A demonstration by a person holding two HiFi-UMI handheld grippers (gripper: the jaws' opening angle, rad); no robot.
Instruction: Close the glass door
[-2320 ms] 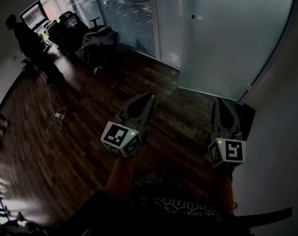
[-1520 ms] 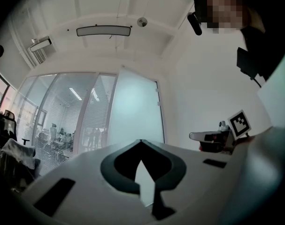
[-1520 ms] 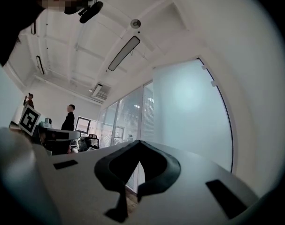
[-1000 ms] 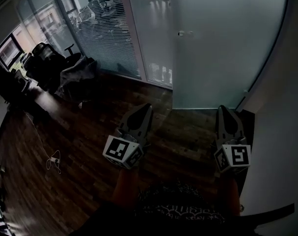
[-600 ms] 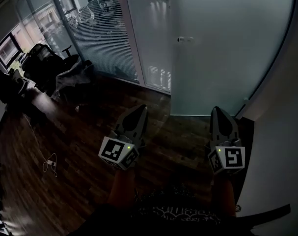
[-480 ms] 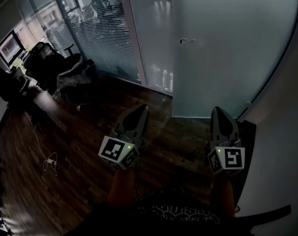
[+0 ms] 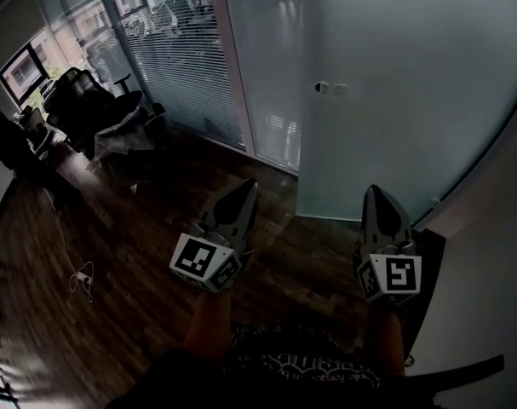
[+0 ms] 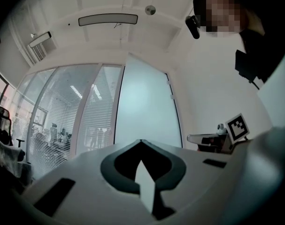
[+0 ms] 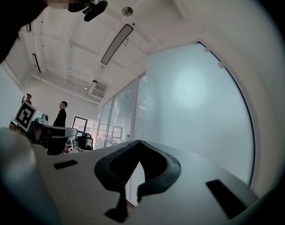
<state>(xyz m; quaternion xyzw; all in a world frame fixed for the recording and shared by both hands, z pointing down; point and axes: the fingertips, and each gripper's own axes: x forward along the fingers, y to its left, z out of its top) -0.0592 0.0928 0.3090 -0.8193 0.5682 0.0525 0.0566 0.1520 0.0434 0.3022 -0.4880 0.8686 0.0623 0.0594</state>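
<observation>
Both tools are shut and hold nothing. The left tool (image 7: 246, 187) has its jaws meeting at the tips in the left gripper view (image 8: 141, 142), and the right tool (image 7: 375, 192) has its jaws pressed together in the right gripper view (image 9: 138, 142). They are held side by side, pointing at the glass door (image 7: 403, 100), the right one nearer its lower edge.

Compared with a second ago, the door fills more of the head view. Its bottom edge now lies just ahead of the tool tips, where before a wider strip of wooden floor (image 7: 147, 220) lay between. The small round knob (image 7: 319, 86) near the door's left edge sits lower in the picture than it did. The tools have kept the same shut pose and the same spacing from each other. The dark-clothed figure who stood far left of the door two seconds back is out of the head view.

The door is one tall frosted pane, pale blue-grey, with no frame. Small metal fittings show on its right edge in the left gripper view (image 8: 171, 90). To its left runs a glass partition (image 7: 186, 66) hung with blinds, and to its right is a white wall (image 7: 488, 254). In the left gripper view the door's top corner stands out of line with the partition, so it looks ajar. Beyond the partition's end, well left of the door, are office chairs (image 7: 92, 105) and a lit monitor (image 7: 20, 71).
</observation>
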